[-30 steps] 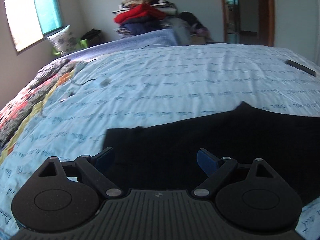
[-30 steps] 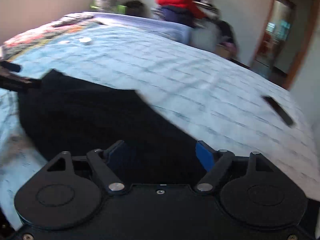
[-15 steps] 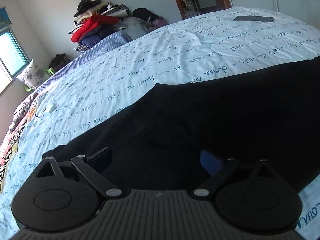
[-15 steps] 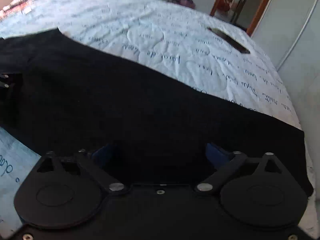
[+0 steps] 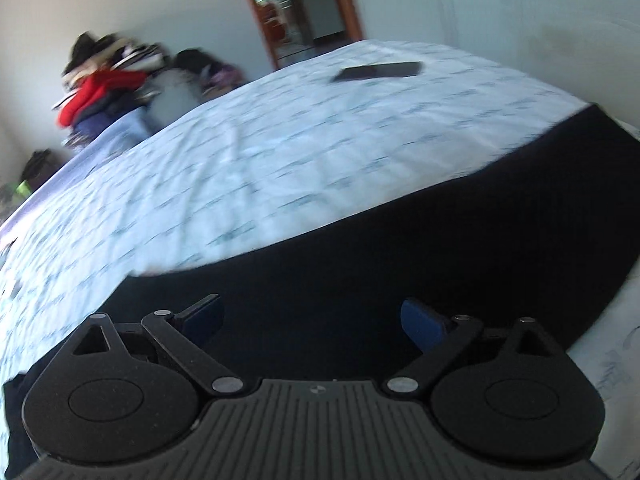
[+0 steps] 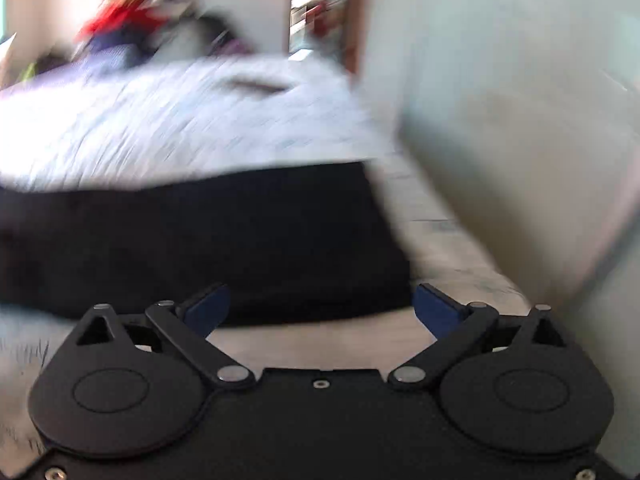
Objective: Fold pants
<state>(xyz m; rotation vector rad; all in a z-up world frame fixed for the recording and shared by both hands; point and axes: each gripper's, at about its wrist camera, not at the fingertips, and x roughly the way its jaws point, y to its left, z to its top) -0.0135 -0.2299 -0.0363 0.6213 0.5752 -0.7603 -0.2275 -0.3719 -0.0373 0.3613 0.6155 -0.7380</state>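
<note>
The black pants [image 5: 400,240] lie flat in a long band across the near side of the bed. My left gripper [image 5: 310,306] hovers over the cloth, open, its blue pads clear of the fabric. The right wrist view is blurred by motion. It shows the end of the pants [image 6: 200,240] near the bed's right edge. My right gripper [image 6: 320,294] stands wide over that end's near corner. Its jaws are closing a little; the cloth's hem shows in the gap, and neither pad presses on it.
The light blue printed sheet [image 5: 280,160] covers the bed beyond the pants. A flat dark phone-like object [image 5: 378,71] lies near the far right corner. A pile of clothes [image 5: 104,84] sits behind the bed, by a doorway [image 5: 296,8]. A pale wall [image 6: 520,120] stands close on the right.
Both grippers swept to the right along the pants and rolled. The left view went from the left end toward the middle, the right view reached the right end at the bed's edge.
</note>
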